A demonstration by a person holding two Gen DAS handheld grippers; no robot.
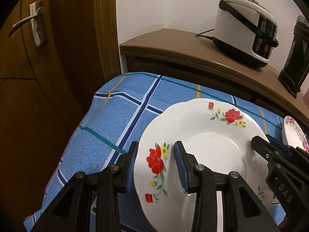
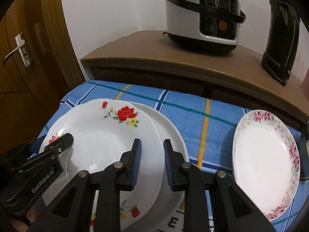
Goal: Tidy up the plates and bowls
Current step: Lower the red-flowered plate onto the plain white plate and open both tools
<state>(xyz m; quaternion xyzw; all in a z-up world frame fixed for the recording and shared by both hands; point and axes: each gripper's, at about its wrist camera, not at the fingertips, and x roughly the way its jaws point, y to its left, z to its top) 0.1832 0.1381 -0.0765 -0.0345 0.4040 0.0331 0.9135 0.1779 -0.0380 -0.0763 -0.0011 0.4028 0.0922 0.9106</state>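
The red-flower plate [image 2: 100, 135] lies on a plain white plate [image 2: 171, 135], shifted a little toward the door side, both on the blue checked cloth [image 2: 189, 112]. Both grippers straddle its rim from opposite sides. The left gripper [image 1: 156, 154] has its jaws spread, one finger outside the rim and one over the plate's face, neither clearly pressing. The right gripper [image 2: 151, 150] is likewise spread, with the flowered rim and the white plate's edge showing in the gap between its pads; no pinch is visible.

The risk, as I judge it, is in the closing. If the right jaws shut where they stand, they could catch both rims and drag the lower plate along, or clamp glazed ceramic at a shallow angle and let it slip. Two grips closing unevenly could tilt the top plate and knock it against the one beneath.

Only the right wrist view shows the white plate underneath and the whole pink-flower plate [image 2: 266, 164] well apart on the cloth; in the left wrist view that plate is a sliver at the edge [image 1: 293, 133]. The left view alone shows the cloth's near-left corner hanging off the table, with the plate close to that side. A rice cooker [image 2: 202, 13] stands on the cabinet [image 2: 135, 54] behind.
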